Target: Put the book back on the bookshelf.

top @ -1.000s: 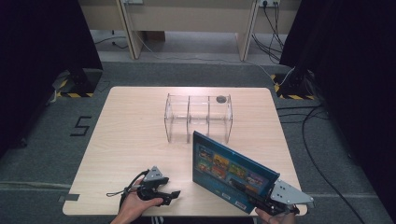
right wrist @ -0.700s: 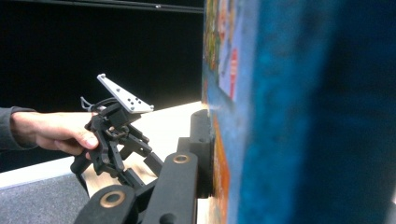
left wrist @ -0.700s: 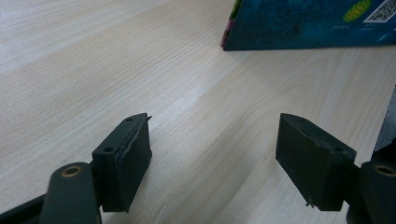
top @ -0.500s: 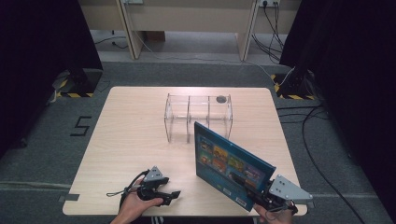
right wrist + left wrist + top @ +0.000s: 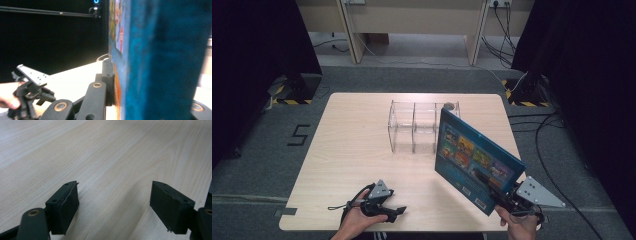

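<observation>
Your right gripper (image 5: 492,187) clamps one blue book (image 5: 477,157) near the table's (image 5: 347,150) right edge; your left gripper (image 5: 396,212) gapes empty.

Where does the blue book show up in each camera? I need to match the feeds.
High view: the blue book stands tilted at lower right, its lower corner clamped in the right gripper, in front of the clear organiser.
Left gripper view: the book is not in this picture; open jaws over the table.
Right gripper view: the book rises between the jaws at right.
Shared landmark: the left gripper, also at lower left of the right gripper view.
</observation>
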